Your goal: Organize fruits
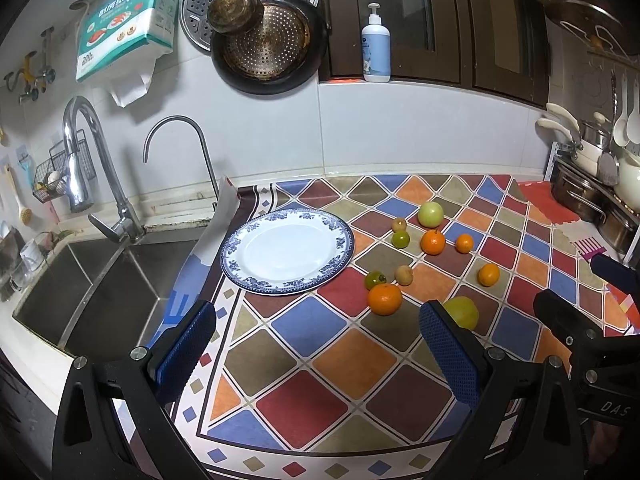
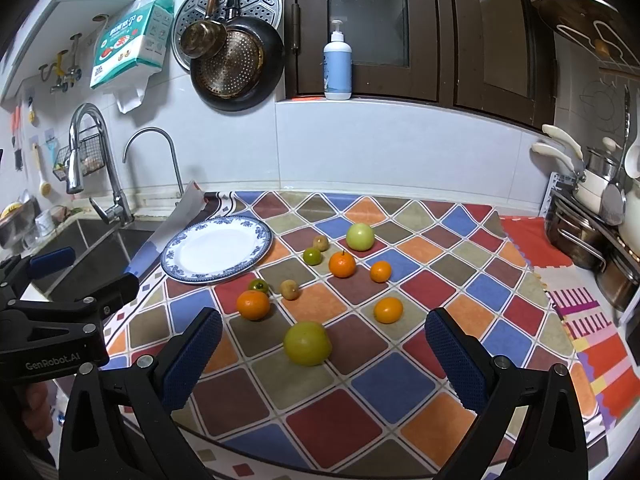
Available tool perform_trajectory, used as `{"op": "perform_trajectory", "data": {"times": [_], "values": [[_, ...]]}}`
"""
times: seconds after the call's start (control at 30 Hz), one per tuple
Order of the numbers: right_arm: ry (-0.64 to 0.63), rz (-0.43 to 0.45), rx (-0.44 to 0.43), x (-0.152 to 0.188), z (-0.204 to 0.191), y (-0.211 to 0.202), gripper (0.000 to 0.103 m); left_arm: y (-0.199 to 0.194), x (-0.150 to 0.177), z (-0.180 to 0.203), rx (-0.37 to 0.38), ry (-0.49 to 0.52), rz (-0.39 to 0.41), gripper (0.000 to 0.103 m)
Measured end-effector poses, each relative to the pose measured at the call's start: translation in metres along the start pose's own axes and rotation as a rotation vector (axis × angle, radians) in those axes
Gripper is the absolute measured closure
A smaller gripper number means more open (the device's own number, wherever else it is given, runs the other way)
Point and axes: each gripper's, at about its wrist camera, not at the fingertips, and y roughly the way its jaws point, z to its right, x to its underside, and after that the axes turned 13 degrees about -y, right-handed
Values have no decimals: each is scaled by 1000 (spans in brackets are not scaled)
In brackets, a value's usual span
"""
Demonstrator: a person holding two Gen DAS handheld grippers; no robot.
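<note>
- Left gripper (image 1: 318, 344): jaws spread wide, nothing between them, hovering over the near part of the surface (image 1: 340, 380), which wears a mat of coloured diamonds.
- Right gripper (image 2: 324, 350): jaws likewise wide and empty; a large yellow-green fruit (image 2: 307, 343) lies on the mat between and just beyond the blue pads (image 2: 192, 360).
- Blue-rimmed white plate (image 1: 287, 250): empty, lying flat at the mat's left side, next to the steel sink (image 1: 80, 280).
- Fruit all loose on the mat, right of the plate, none touching it.
- Nearest the plate: a small green-and-dark fruit (image 1: 375, 279), with a large orange (image 1: 384, 299) just beside it and a small tan fruit (image 1: 404, 275) near.
- Further back: a pale green round fruit (image 1: 431, 214), a small tan one (image 1: 399, 224), a small green one (image 1: 400, 239), a stemmed orange (image 1: 433, 241).
- Two small oranges sit further right (image 1: 464, 243) and (image 1: 488, 274), apart from each other.
- Pump bottle (image 1: 376, 46) upright on the window ledge behind.
</note>
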Motion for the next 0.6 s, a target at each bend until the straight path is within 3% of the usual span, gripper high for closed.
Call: {"op": "perform_trajectory", "data": {"times": [0.6], "values": [[1,2,-1,0,-1,0,1,-3,-4,0,-2,5,12,0]]}}
